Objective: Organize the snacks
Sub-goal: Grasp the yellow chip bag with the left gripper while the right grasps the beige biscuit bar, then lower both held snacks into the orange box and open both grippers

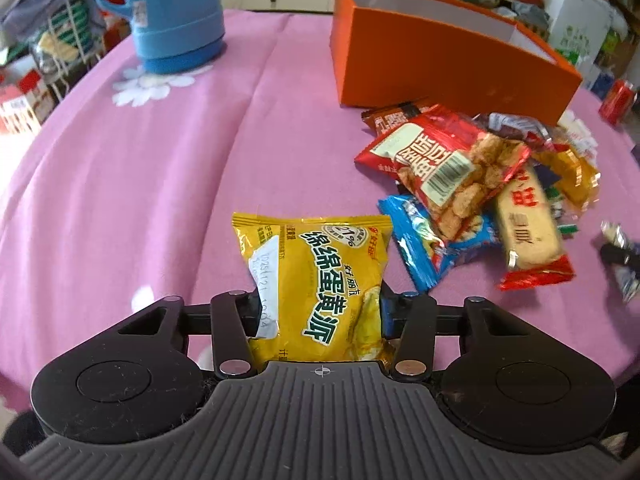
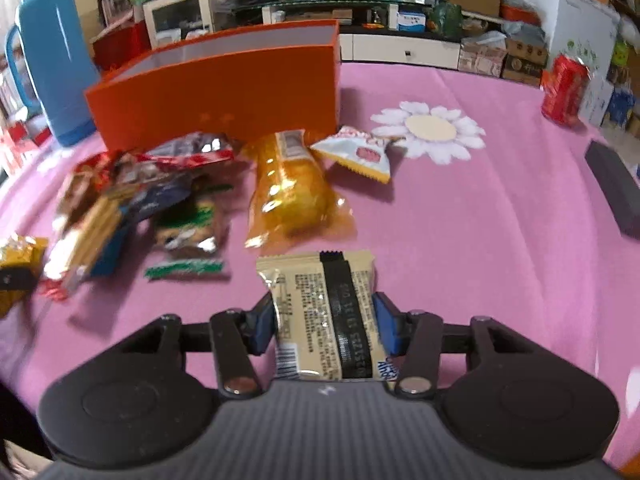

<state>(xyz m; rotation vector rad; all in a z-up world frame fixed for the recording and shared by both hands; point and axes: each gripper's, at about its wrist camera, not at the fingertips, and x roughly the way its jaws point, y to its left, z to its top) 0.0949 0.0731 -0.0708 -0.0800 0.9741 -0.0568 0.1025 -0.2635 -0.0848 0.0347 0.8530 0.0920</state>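
Left claw: my left gripper [image 1: 318, 312] is closed on the yellow cake packet [image 1: 320, 280], pinched across its lower half.
Right claw: my right gripper [image 2: 326, 322] is clamped on the beige wafer packet [image 2: 326, 316], held at its sides.
Where: both packets hang over the near edge of the pink tablecloth [image 1: 160, 180]; the orange box [image 1: 440, 56] stands toward the far edge, the snack pile [image 1: 480, 184] just before it.
Handling: light, puffy, slick film (crushable, I'd judge), so grip gently mid-body, not the seams.

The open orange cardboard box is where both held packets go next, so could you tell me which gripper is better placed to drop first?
Probably the right gripper: its beige snack packet faces the orange box almost head-on. The left gripper's yellow packet has the box off to its side.
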